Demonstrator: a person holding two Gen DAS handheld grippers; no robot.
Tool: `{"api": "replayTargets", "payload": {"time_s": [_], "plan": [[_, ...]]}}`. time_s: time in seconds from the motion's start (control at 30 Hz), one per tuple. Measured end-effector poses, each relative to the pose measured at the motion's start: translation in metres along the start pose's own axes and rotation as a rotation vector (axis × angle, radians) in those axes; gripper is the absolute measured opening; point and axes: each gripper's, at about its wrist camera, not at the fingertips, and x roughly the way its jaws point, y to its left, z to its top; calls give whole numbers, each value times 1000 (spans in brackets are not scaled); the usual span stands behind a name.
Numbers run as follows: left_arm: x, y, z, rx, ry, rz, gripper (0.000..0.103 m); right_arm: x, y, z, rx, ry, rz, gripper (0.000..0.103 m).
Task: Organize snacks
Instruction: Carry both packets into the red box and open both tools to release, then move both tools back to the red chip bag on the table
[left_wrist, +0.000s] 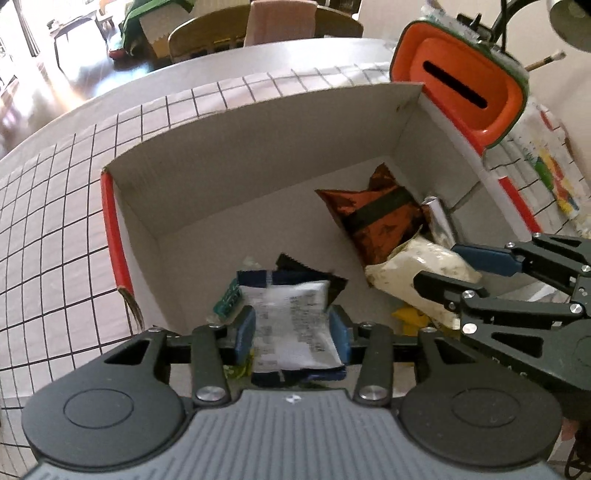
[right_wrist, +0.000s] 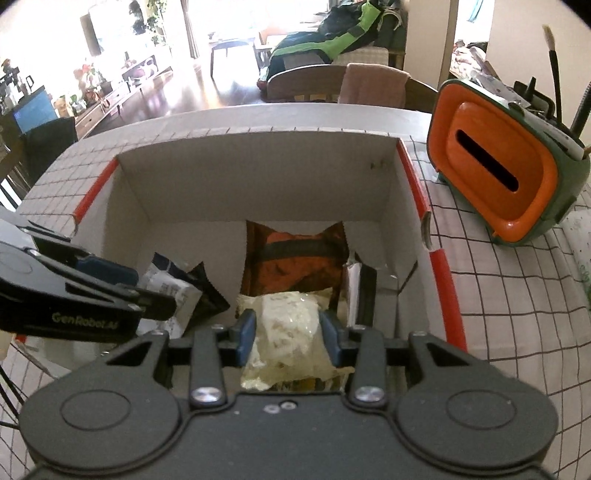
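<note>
A white cardboard box (left_wrist: 258, 166) with red edges stands on the checked cloth. Both grippers reach down into it. My left gripper (left_wrist: 291, 317) stands open around a white-and-navy snack packet (left_wrist: 291, 336), which looks blurred and loose between the blue pads. My right gripper (right_wrist: 288, 328) is shut on a cream snack packet (right_wrist: 288, 343). In the left wrist view this right gripper (left_wrist: 439, 264) comes in from the right with the cream packet (left_wrist: 406, 269). An orange-and-black packet (right_wrist: 295, 254) and a silver one (right_wrist: 354, 280) lie at the back of the box.
An orange-and-green holder (right_wrist: 498, 170) with brushes stands right of the box on the checked cloth (right_wrist: 498, 295). A small green packet (left_wrist: 229, 299) and a yellow one (left_wrist: 406, 317) lie on the box floor. Chairs (right_wrist: 306, 81) stand beyond the table's far edge.
</note>
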Motion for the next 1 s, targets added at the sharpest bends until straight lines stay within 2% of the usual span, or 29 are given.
{"api": "replayTargets", "payload": {"time_s": [0.07, 0.33, 0.5, 0.67, 0.83, 0.87, 0.9, 0.93, 1.0], "plan": [[-7, -1, -2, 5, -22, -7, 51, -5, 1, 0, -2, -7, 0, 39], [-40, 3, -13, 16, -110, -31, 55, -30, 9, 1, 9, -48, 25, 46], [-61, 13, -22, 12, -163, -41, 62, -47, 18, 2, 7, -76, 38, 49], [-85, 25, -34, 11, -223, -37, 66, -63, 32, 5, 0, -122, 37, 60], [-108, 39, -47, 7, -290, -34, 70, -75, 47, 11, -2, -152, 58, 60], [-112, 42, -49, 6, -304, -33, 73, -77, 51, 12, -4, -156, 62, 61], [-116, 46, -52, 6, -318, -31, 75, -78, 55, 13, -7, -160, 69, 63], [-121, 50, -55, 5, -333, -26, 77, -80, 59, 14, -9, -164, 73, 73], [-129, 57, -61, 0, -356, -19, 80, -83, 67, 16, -13, -180, 77, 86]]}}
